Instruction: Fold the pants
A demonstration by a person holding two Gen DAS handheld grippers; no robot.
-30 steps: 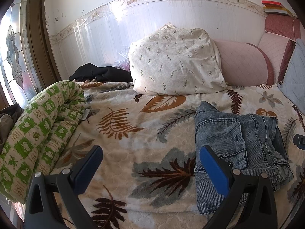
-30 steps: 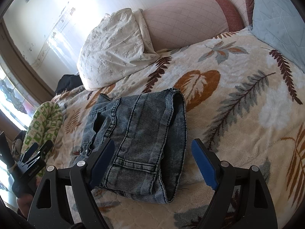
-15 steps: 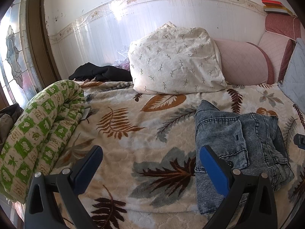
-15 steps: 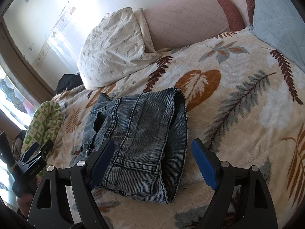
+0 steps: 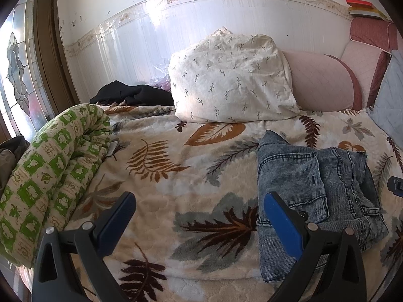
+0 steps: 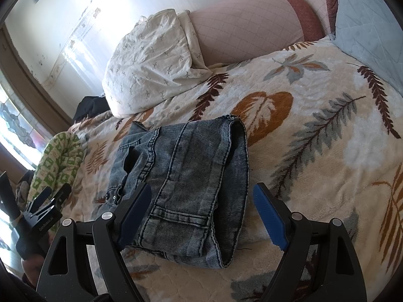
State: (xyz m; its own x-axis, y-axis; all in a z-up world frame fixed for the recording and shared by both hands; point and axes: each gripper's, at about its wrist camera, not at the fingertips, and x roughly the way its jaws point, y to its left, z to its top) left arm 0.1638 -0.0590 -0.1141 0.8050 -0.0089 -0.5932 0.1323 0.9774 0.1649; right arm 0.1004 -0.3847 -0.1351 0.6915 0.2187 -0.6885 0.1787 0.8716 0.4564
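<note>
Your left gripper (image 5: 199, 214) is spread wide with nothing between its blue pads (image 5: 282, 226), hovering over the leaf-print blanket (image 5: 161, 176) at the near edge of the bed. Its right finger sits in front of the near left corner of the jeans (image 5: 314, 191), but whether it touches the denim can't be told from that view. Your right gripper (image 6: 201, 214) is likewise wide open and empty, hanging low over the near end of the jeans (image 6: 186, 171), with the left pad (image 6: 136, 211) over the denim by the waistband and the right pad (image 6: 269, 216) just beyond the folded edge, over bare blanket (image 6: 314, 100).

The jeans lie folded into a compact, slightly lumpy bundle on the blanket, to the right of the bed's middle in your left wrist view, with a back pocket facing up and the waistband at the near side.

Behind them a white sprigged pillow (image 5: 231, 78) leans on the wall, touching a pink bolster (image 5: 322, 80) to its right. A rolled green-and-white quilt (image 5: 50, 161) runs along the left edge of the bed, and a black garment (image 5: 131, 95) lies beside the pillow, at the far left corner.
</note>
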